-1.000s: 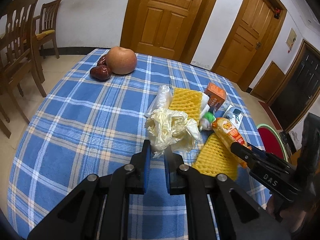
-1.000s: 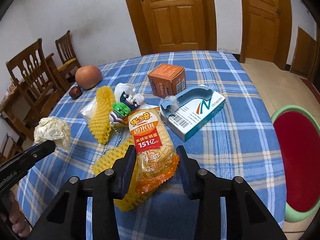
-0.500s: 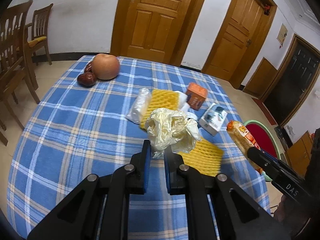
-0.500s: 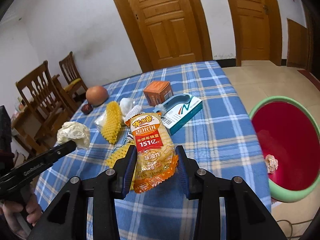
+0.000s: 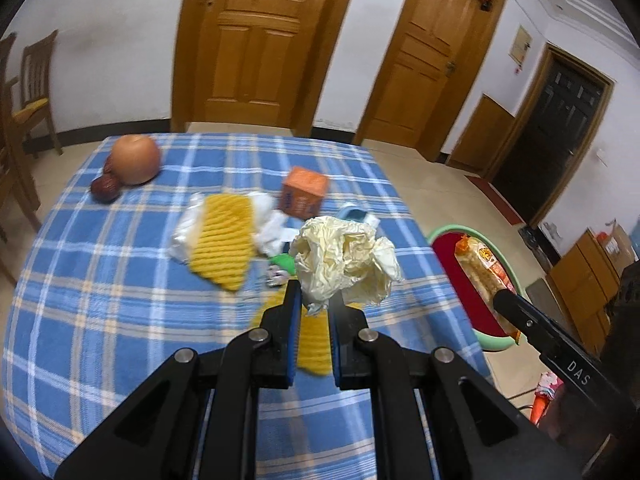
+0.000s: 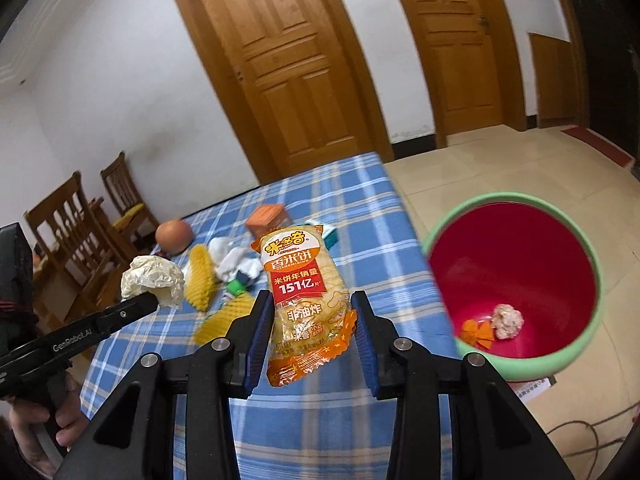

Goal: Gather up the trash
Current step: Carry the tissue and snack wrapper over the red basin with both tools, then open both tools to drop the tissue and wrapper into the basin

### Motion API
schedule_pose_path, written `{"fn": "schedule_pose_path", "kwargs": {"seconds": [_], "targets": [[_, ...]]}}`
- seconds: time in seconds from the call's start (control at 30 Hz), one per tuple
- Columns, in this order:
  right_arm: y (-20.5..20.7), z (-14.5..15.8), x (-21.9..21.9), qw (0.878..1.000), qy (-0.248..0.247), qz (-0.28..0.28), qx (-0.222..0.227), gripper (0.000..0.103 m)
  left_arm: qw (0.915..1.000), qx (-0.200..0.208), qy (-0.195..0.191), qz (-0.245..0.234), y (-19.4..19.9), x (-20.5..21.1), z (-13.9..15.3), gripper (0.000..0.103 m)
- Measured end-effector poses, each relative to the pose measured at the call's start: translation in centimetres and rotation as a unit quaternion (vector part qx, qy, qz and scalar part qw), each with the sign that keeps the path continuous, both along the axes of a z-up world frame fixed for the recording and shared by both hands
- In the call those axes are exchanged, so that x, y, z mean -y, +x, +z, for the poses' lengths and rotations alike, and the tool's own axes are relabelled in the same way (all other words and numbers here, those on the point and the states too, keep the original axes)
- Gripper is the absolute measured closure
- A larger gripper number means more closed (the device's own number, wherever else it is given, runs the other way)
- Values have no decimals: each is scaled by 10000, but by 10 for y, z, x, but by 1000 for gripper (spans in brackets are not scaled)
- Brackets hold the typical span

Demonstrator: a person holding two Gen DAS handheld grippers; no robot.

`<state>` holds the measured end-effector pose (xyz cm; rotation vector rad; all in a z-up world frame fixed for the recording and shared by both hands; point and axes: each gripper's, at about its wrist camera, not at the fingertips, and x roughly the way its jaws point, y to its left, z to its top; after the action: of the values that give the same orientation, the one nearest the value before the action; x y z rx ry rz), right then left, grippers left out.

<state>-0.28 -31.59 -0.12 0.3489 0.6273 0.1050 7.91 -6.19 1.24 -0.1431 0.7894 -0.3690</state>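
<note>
My left gripper is shut on a crumpled cream paper ball and holds it above the blue checked table. It also shows in the right wrist view. My right gripper is shut on an orange rice-cracker packet, held above the table's right edge beside the red bin with a green rim. The packet shows over the bin in the left wrist view. The bin holds a crumpled wad and an orange scrap.
On the table lie yellow foam nets, white plastic wrap, an orange box, a blue-white carton, an apple and red dates. Wooden chairs stand at the left.
Both grippers have lifted and swung right toward the bin with their loads. The packet now hangs near the bin's rim; the paper ball has risen off the table.
</note>
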Motion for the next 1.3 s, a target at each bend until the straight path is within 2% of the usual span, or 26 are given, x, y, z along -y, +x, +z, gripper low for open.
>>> {"fn": "schedule_pose_path", "kwargs": {"seconds": [0.13, 0.43, 0.67, 1.0, 1.03, 1.1, 1.17, 1.3], "targets": [[-7, 0, 23, 9996, 67, -282, 26, 63, 9995, 29, 141, -278, 3, 30, 0, 92], [-10, -12, 82, 9956, 168, -925, -57, 63, 9953, -190, 265, -911, 29, 104, -15, 92], [-5, -30, 120, 9902, 280, -1332, -299, 63, 9892, -341, 406, -1370, 43, 160, -29, 92], [-2, -56, 157, 9830, 386, -1691, -599, 61, 9811, -514, 557, -1781, 54, 212, -46, 91], [-2, -58, 160, 9821, 400, -1738, -609, 61, 9807, -466, 610, -1800, 53, 215, -47, 89], [-2, -61, 165, 9808, 450, -1797, -609, 61, 9799, -392, 677, -1835, 51, 219, -47, 71], [-2, -64, 167, 9802, 462, -1819, -628, 61, 9798, -319, 698, -1848, 48, 220, -46, 64], [-3, -67, 169, 9791, 534, -1848, -661, 61, 9797, -265, 742, -1844, 46, 219, -45, 61]]}}
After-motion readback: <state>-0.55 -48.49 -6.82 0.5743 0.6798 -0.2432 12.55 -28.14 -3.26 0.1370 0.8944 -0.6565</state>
